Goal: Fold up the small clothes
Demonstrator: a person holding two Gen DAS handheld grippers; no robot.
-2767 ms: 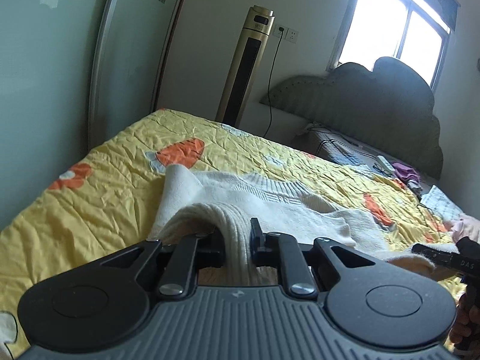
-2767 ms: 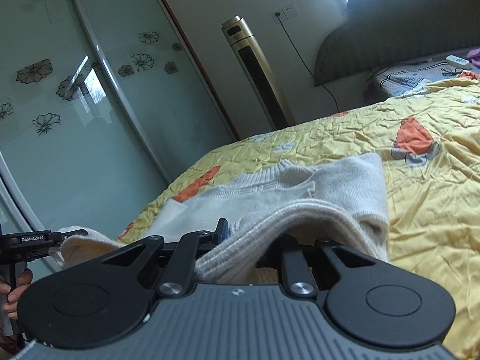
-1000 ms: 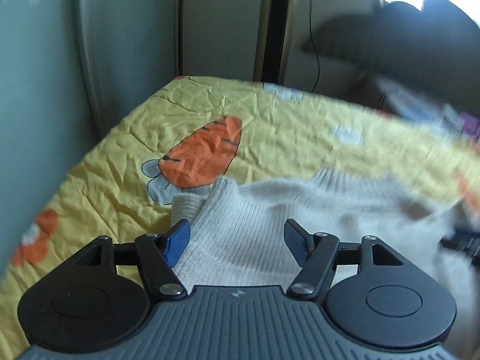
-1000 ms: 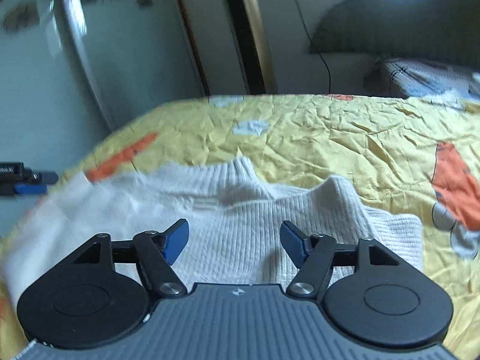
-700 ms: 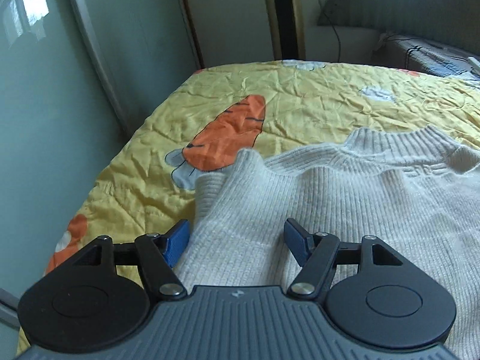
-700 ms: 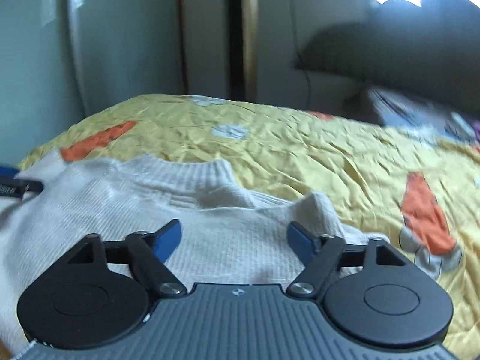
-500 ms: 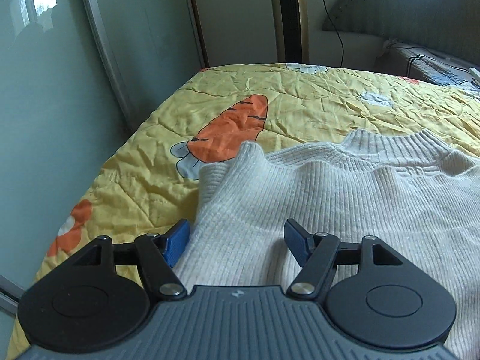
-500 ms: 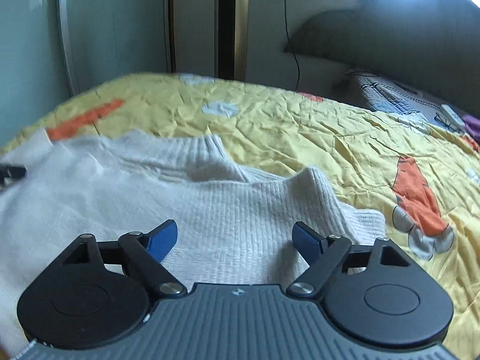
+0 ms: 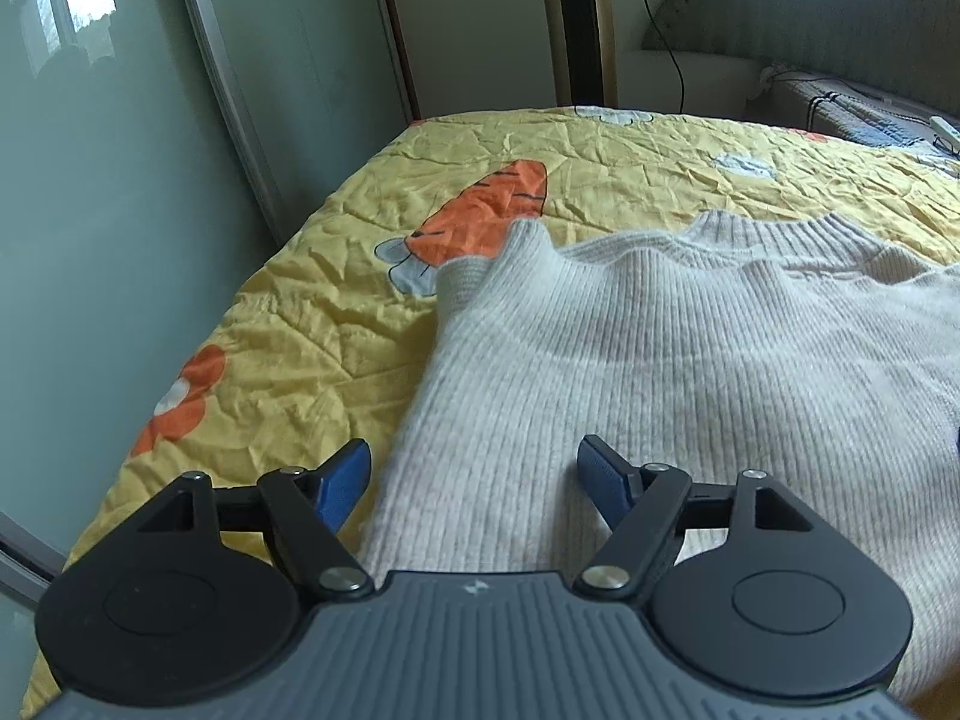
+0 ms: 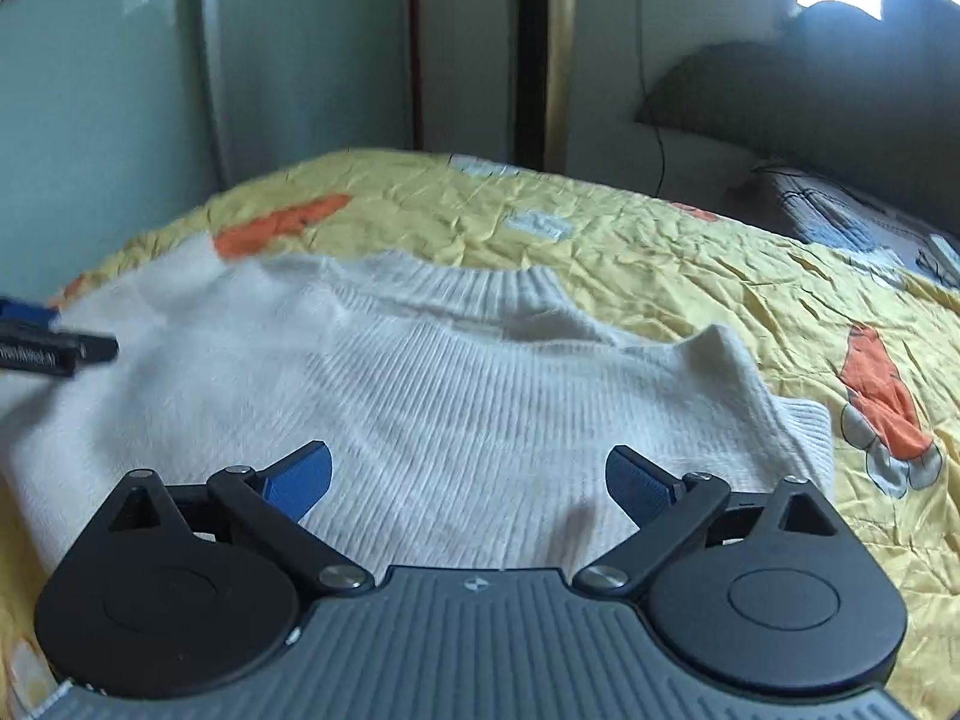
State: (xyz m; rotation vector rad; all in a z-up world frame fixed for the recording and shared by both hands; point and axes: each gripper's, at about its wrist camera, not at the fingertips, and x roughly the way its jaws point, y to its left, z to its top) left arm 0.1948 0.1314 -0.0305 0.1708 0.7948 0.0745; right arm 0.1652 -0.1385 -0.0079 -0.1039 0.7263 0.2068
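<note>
A cream ribbed knit sweater [image 9: 660, 360] lies folded on the yellow bedspread [image 9: 300, 324], collar at the far side. My left gripper [image 9: 474, 480] is open and empty, hovering over the sweater's left edge. In the right wrist view the sweater [image 10: 480, 396] fills the middle, and my right gripper [image 10: 468, 480] is open and empty above its near part. The left gripper's tip [image 10: 54, 342] shows at the left edge of that view.
The yellow bedspread [image 10: 690, 252] has orange carrot prints. Sliding glass wardrobe doors [image 9: 120, 180] stand close along the bed's left side. A tall gold tower fan [image 10: 540, 60] and a dark headboard [image 10: 810, 72] stand at the far end.
Both grippers let go of the sweater edge they held 2.8 s ago and now stand open. Both have drawn back and turned slightly, with the sweater lying folded on the bed.
</note>
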